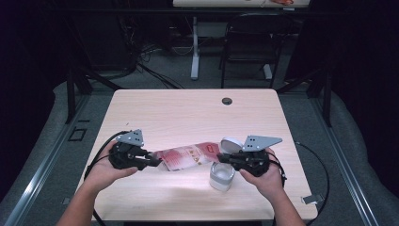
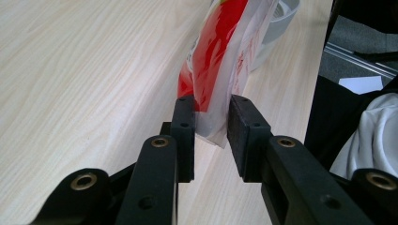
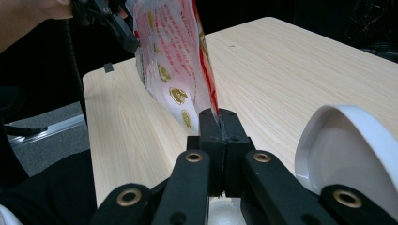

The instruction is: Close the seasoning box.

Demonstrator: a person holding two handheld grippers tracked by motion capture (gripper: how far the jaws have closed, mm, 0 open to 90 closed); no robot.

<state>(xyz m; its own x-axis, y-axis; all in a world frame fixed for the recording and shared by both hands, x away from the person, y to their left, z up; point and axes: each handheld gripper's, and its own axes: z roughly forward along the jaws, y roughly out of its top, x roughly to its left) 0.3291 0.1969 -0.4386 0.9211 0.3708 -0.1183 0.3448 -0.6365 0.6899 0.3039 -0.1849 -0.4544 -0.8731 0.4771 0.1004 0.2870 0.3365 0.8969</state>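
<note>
A red and white plastic bag (image 1: 188, 156) hangs stretched between my two grippers above the light wooden table (image 1: 188, 113). My left gripper (image 1: 157, 162) is shut on the bag's left end; in the left gripper view the pads (image 2: 185, 122) squeeze the puffy bag (image 2: 216, 70) from both sides. My right gripper (image 1: 221, 157) is shut on the bag's right edge, and its jaws (image 3: 219, 124) meet on the thin seam of the bag (image 3: 173, 61). A small white jar (image 1: 221, 175) stands just below the right gripper, with its round white lid (image 3: 347, 150) raised beside the jaws.
A round cable hole (image 1: 227, 100) sits near the table's far edge. A dark chair (image 1: 249, 42) and a white desk leg (image 1: 195, 47) stand beyond the table. Cables trail from both grippers over the near edge.
</note>
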